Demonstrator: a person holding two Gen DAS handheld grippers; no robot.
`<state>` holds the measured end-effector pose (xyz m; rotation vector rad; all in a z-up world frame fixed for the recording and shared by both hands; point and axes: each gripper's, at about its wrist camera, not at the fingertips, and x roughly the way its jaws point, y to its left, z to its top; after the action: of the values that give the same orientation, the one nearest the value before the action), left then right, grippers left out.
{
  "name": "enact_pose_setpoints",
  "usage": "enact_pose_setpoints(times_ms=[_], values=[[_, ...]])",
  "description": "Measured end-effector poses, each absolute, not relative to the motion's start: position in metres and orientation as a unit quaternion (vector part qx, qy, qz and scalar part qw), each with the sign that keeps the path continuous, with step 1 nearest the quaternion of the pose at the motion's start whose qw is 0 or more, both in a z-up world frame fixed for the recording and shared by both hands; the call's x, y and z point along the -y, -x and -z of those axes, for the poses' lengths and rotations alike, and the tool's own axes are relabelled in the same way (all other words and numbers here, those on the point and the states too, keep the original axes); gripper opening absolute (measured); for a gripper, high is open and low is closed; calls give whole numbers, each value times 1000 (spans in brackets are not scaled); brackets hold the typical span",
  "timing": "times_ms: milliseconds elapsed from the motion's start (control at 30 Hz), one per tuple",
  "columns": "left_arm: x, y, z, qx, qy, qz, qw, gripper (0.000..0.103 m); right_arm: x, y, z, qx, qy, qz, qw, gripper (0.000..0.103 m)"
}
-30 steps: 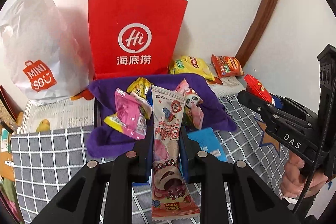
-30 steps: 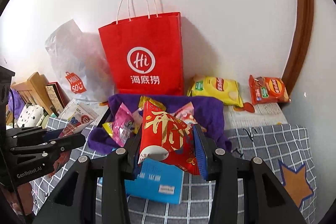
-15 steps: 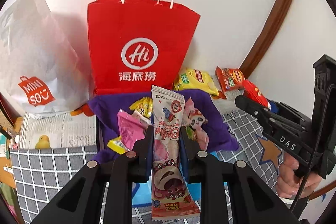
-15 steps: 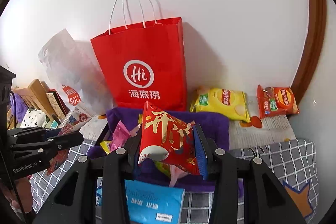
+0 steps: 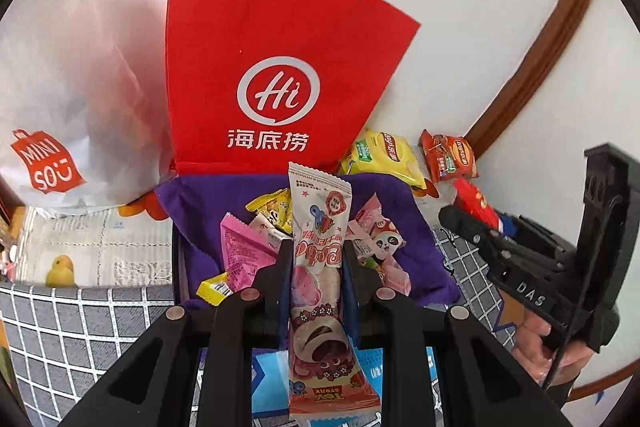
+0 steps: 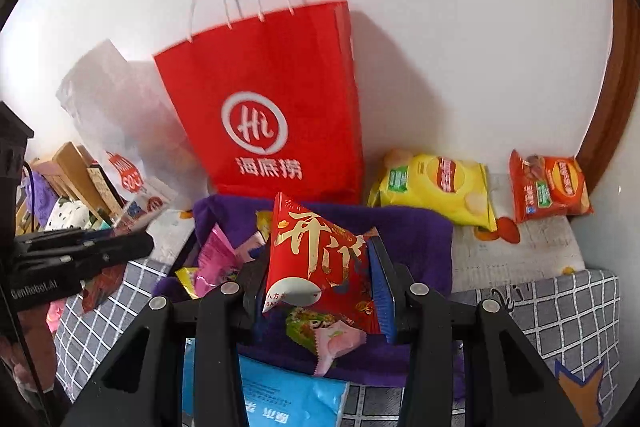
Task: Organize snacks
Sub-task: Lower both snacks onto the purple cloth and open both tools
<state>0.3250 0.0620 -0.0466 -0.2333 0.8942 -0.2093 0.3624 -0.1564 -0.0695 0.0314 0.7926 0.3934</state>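
Note:
My left gripper [image 5: 316,259] is shut on a long pink and white snack packet [image 5: 320,291], held upright above a purple-lined box [image 5: 192,199] of small snacks. My right gripper [image 6: 320,259] is shut on a red packet with gold characters [image 6: 316,259], held above the same purple box [image 6: 416,231]. A tall red "Hi" paper bag [image 5: 276,79] stands against the wall right behind the box; it also shows in the right wrist view [image 6: 268,119]. The right gripper shows in the left wrist view [image 5: 520,267], the left gripper in the right wrist view [image 6: 76,255].
A white Miniso bag [image 5: 60,99] stands left of the red bag. A yellow chip bag [image 6: 432,187] and an orange chip bag [image 6: 548,187] lie by the wall at right. A blue packet [image 6: 288,395] lies on the grey checked cloth [image 6: 560,311] before the box.
Both grippers, still holding their packets, have moved forward and closer to the purple box and the red bag, which now looks larger.

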Motion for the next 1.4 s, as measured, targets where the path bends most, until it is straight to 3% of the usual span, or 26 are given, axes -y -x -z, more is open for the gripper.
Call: enact_pose_setpoints(times_ms=[1400], values=[[-40, -381, 110, -491, 119, 123, 854, 21, 146, -409, 154, -482, 19, -186, 856, 42]])
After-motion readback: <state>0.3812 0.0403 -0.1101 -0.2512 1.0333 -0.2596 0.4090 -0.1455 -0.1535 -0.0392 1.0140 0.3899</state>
